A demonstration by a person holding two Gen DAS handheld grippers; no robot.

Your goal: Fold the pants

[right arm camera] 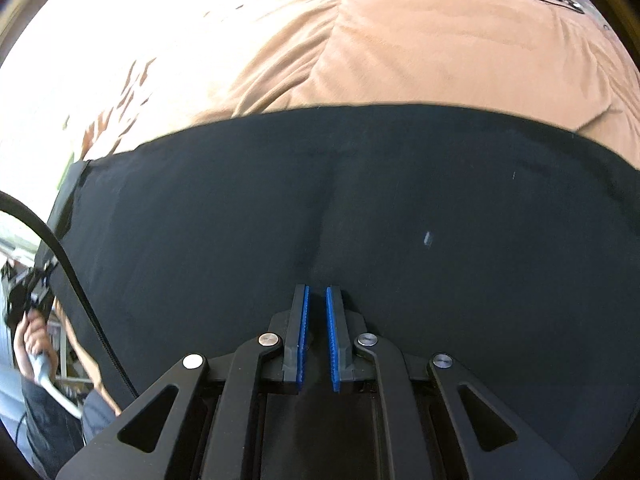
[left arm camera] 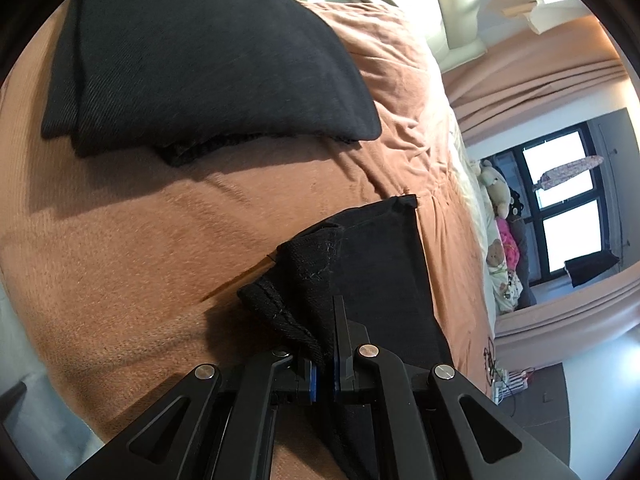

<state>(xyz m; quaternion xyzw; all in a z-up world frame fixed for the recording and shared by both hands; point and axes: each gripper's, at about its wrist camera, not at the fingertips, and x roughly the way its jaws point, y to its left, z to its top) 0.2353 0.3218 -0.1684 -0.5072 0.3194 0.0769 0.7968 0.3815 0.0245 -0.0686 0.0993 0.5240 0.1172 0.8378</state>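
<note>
Folded garment (left arm camera: 208, 52) (dark) beyond pants (left arm camera: 380, 264) — on blanket (left arm camera: 120, 248).

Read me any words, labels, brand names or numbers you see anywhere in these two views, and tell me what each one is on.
No readable text in either view.
Black pants: no label or print visible; only a small pale fleck.
Folded dark garment: plain, no tag showing.
Brown bedspread: plain.
Soft toys by the window: too small to show any writing.
</note>
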